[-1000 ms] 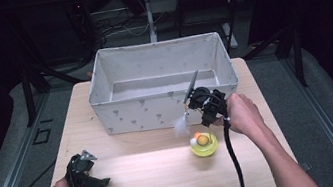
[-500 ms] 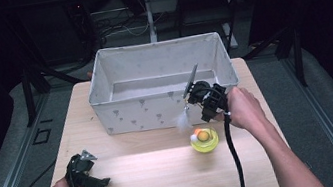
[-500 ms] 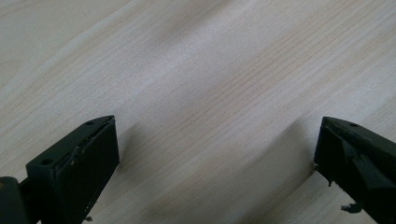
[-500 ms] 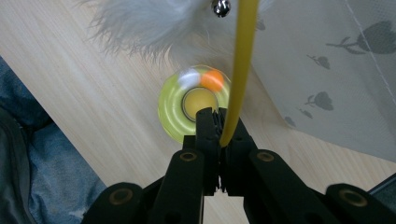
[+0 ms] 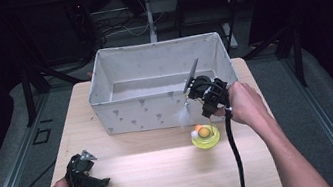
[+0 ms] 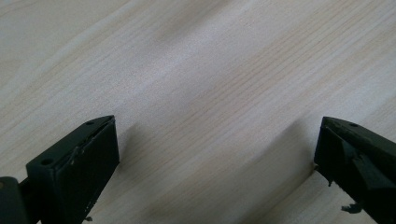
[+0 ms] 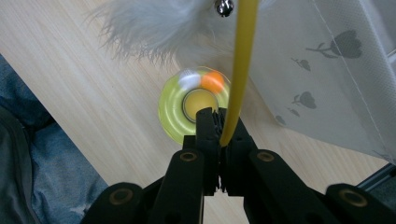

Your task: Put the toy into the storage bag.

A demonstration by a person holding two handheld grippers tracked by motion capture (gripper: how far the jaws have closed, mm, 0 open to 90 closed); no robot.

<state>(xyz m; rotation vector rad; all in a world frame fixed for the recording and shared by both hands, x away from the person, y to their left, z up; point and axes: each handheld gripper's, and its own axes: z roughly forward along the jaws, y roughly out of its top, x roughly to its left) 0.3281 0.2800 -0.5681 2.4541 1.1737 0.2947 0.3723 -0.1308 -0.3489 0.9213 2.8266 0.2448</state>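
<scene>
My right gripper is shut on the thin yellow stick of a feather wand. Its grey-white feather tuft and small metal bell hang just in front of the white fabric bin. Right under the jaws, on the wooden table, lies a yellow-green round track toy with an orange and a white ball on it. My left gripper rests open near the table's front left, with bare wood between its jaws.
The bin, printed with small grey flowers, stands at the back middle of the table, and its inside looks bare. A black cable runs from the right gripper down toward the front edge. Dark floor and metal frames surround the table.
My right hand has shifted slightly toward the bin with the wand still held. The left hand has stayed put.
</scene>
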